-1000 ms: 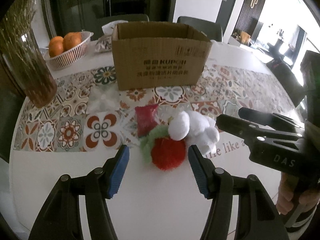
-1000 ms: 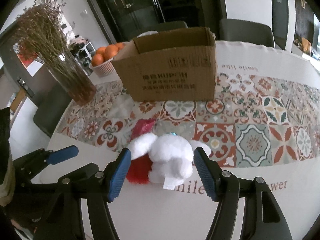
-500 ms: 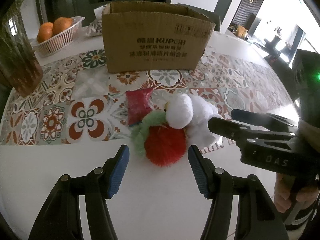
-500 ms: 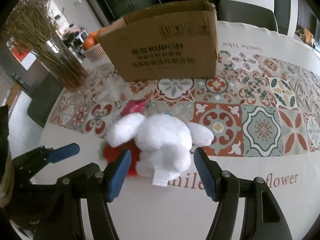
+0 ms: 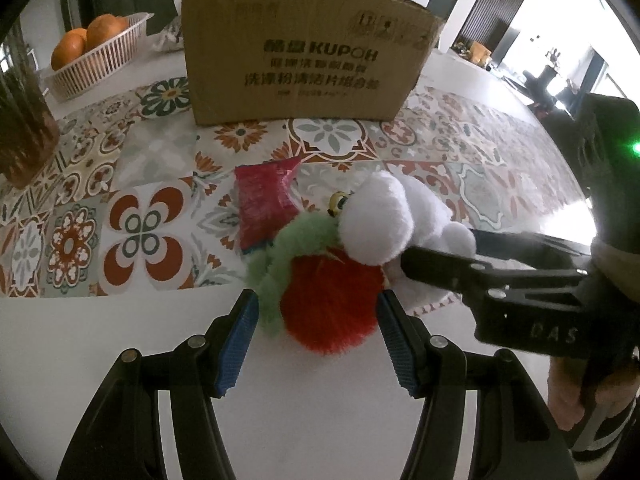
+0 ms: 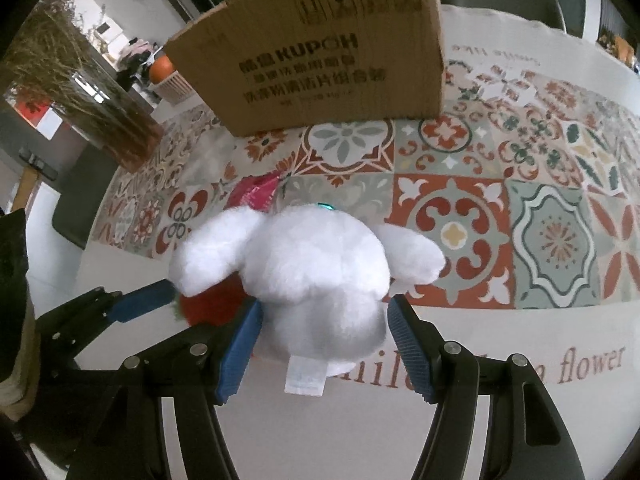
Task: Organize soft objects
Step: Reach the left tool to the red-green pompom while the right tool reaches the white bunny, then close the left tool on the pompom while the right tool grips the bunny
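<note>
A red fluffy plush with a green fringe (image 5: 326, 306) lies on the white table, between the blue pads of my open left gripper (image 5: 314, 344). A white plush rabbit (image 6: 316, 276) leans on it; it also shows in the left wrist view (image 5: 384, 220). My open right gripper (image 6: 322, 350) straddles the rabbit's lower body, pads close to its sides. A red soft pouch (image 5: 264, 200) lies just behind the plushes. An open cardboard box (image 5: 304, 68) stands further back; it also shows in the right wrist view (image 6: 320, 60).
A white basket of oranges (image 5: 94, 56) stands at the back left. A glass vase of dried stems (image 6: 100, 92) stands left. A patterned tile runner (image 6: 520, 200) crosses the table. Dark chairs stand behind the box.
Both grippers have moved forward and down: the left now flanks the red plush, the right now flanks the white rabbit. Both stay open.
</note>
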### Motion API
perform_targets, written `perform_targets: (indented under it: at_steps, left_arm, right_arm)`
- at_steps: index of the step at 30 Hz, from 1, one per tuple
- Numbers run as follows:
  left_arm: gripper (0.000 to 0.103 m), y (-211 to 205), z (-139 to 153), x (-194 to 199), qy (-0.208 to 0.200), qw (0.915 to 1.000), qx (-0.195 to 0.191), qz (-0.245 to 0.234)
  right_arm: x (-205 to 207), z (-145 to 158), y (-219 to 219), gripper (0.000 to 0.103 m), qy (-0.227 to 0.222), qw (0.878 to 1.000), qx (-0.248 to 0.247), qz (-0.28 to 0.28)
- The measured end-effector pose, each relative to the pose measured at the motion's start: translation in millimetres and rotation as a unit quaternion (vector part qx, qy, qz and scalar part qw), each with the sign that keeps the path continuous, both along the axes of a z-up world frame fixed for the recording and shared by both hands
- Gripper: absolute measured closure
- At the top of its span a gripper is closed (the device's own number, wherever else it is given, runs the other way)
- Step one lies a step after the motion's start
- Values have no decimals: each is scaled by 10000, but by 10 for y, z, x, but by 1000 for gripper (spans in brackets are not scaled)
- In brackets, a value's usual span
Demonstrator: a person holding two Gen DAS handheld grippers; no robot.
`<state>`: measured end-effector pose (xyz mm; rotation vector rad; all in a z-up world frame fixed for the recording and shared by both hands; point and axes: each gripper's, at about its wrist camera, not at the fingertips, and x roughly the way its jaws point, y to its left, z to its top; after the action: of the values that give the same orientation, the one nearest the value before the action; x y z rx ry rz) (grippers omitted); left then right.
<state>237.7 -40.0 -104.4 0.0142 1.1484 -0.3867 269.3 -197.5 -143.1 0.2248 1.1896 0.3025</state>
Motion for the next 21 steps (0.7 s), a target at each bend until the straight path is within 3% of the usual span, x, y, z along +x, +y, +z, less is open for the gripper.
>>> perform_targets:
  at_steps: [21]
  left_arm:
    - [44, -117, -412, 269, 108, 9998, -155, -6]
  right_arm:
    - [77, -245, -33, 39, 168, 9981, 562, -203]
